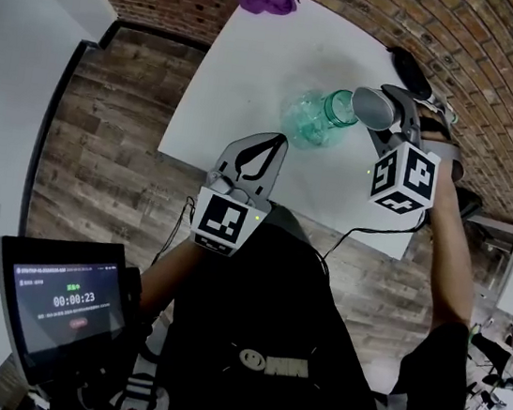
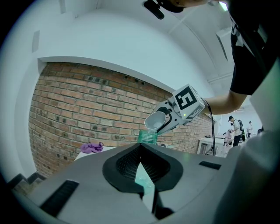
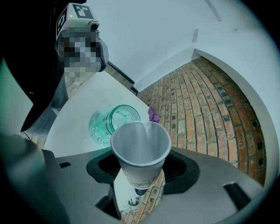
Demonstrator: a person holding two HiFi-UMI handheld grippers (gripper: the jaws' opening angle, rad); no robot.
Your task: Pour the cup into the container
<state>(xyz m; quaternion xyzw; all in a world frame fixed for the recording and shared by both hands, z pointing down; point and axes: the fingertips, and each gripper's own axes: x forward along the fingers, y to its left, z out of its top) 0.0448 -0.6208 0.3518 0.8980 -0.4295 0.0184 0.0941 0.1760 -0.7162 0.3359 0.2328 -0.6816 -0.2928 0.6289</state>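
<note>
Within right gripper [image 3: 137,189]; cup [image 3: 140,151] (tilted)

A lab or studio of sorts: brick wall [image 1: 468,49], wood floor [image 1: 116,123], white table [image 1: 248,65] (a timer screen [image 1: 58,299] stands close by).

Bright, diffuse indoor light leaves only soft, faint shadows. In the head view the white table [image 1: 256,76] is nearly blown out, while the dark clothing [image 1: 261,304] below it loses detail and the screen [image 1: 68,301] glows. All 3 views bend strongly at the edges: the brick wall [image 1: 377,17] bows, and black vignetting rings the 2 gripper views, which carry a cool teal cast. The cup [image 3: 141,148] is sharp; the container [image 3: 111,124] glints; a mosaic patch covers 1 spot.
</note>
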